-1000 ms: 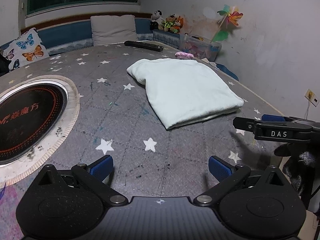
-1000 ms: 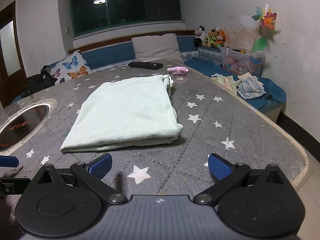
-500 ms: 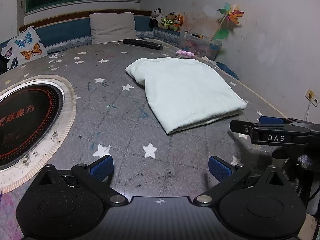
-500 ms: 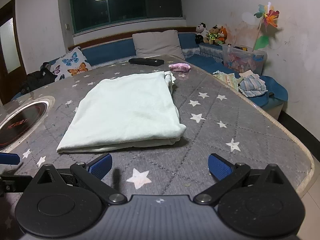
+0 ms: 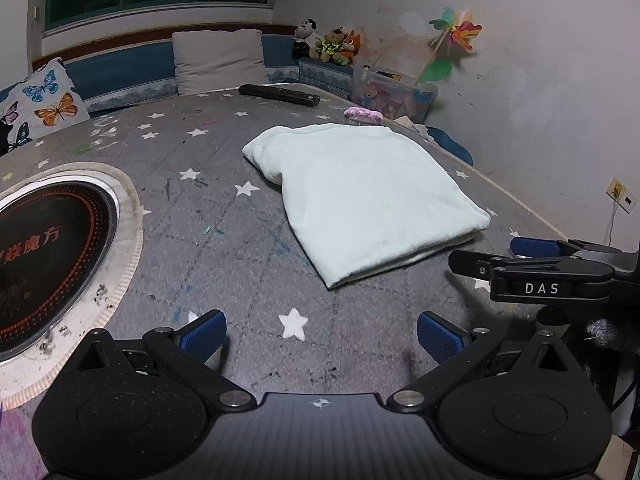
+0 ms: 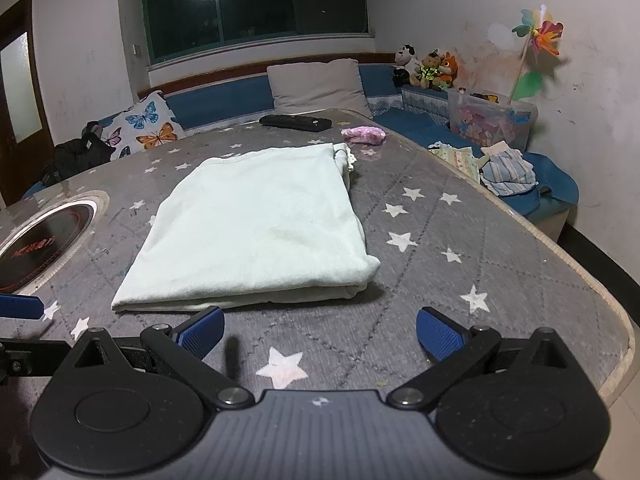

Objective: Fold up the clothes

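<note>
One folded garment, two grippers

Ahead of the claws: one pale green folded cloth (image 6: pixel 256 224), one black remote (image 6: pixel 296 122), one crumpled pink cloth (image 6: pixel 363 135), three plush toys (image 6: pixel 426 66).

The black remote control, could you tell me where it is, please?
The remote control lies at the table's far edge, before the grey cushion, left of the pink cloth.

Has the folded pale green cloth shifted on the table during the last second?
No. The folded pale green cloth keeps its place beside the same white stars on the grey table cover; only the cameras have drifted.
</note>
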Motion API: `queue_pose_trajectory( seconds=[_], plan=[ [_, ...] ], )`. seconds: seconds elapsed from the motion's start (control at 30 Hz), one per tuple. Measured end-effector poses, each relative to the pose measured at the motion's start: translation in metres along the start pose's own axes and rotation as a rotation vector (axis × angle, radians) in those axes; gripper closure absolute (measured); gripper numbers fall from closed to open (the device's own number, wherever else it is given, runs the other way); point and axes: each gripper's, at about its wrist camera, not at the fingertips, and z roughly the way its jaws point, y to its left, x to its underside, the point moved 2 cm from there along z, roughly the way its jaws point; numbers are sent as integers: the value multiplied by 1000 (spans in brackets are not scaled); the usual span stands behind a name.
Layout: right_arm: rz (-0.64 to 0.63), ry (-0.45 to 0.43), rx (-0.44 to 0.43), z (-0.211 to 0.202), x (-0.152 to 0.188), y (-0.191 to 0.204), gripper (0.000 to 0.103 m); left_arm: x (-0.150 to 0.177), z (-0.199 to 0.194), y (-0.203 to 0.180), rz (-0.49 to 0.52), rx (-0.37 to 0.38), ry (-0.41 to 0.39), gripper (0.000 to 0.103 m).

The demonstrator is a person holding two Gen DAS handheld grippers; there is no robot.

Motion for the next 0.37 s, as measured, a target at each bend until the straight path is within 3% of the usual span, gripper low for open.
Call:
queue_pose_trajectory(
  seconds=[0.37],
  plan=[
    [-6,2,2,3,-1,2,0,-4,3,-1,2,12,-4,0]
  ],
)
